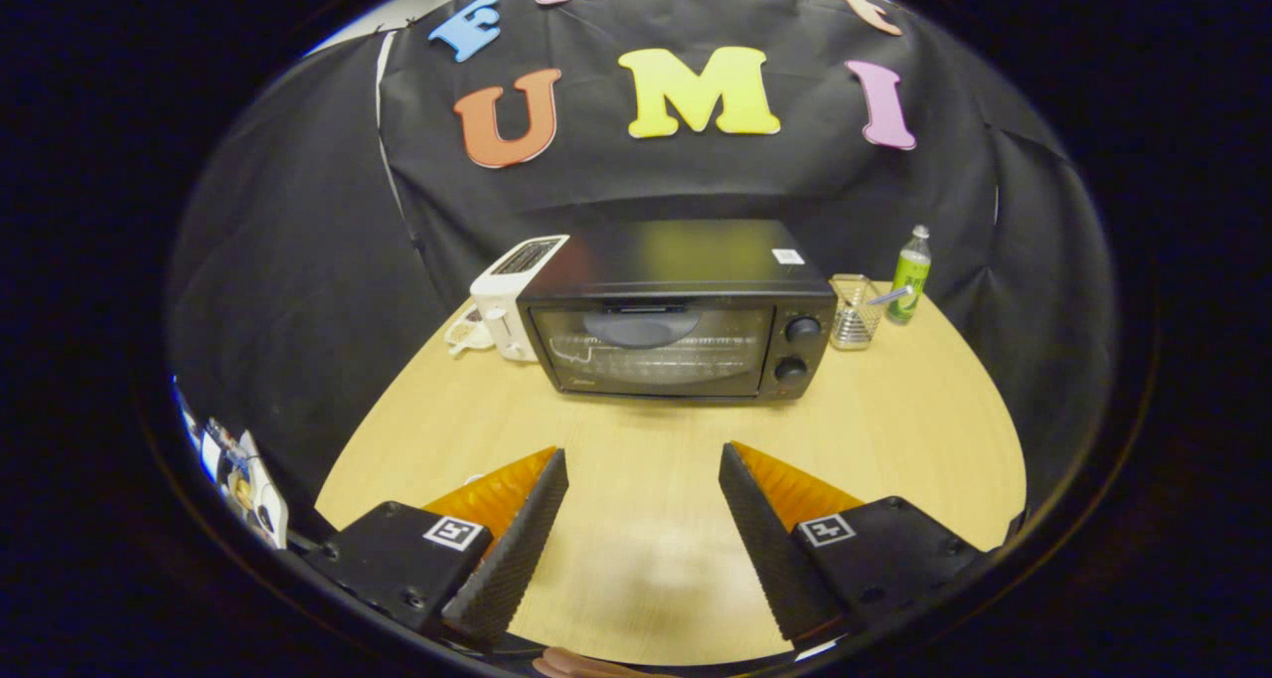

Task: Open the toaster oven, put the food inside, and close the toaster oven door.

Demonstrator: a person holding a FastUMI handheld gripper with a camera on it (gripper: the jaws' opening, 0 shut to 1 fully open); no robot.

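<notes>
Gripper (644,479): lower centre of frame, fingers spread wide, nothing btwn them, just bare table.
Oven (678,310): mid-frame, well beyond the fingers, at back of table; door shut, glass front faces camera, two knobs on its right side.
Toaster (512,295): white, touching or just beside oven's left side.
Holder (857,310): wire mesh, just right of oven.
Bottle (909,275): green, upright, right of holder, near back edge.
Table (894,429): light wood, rounded.
</notes>
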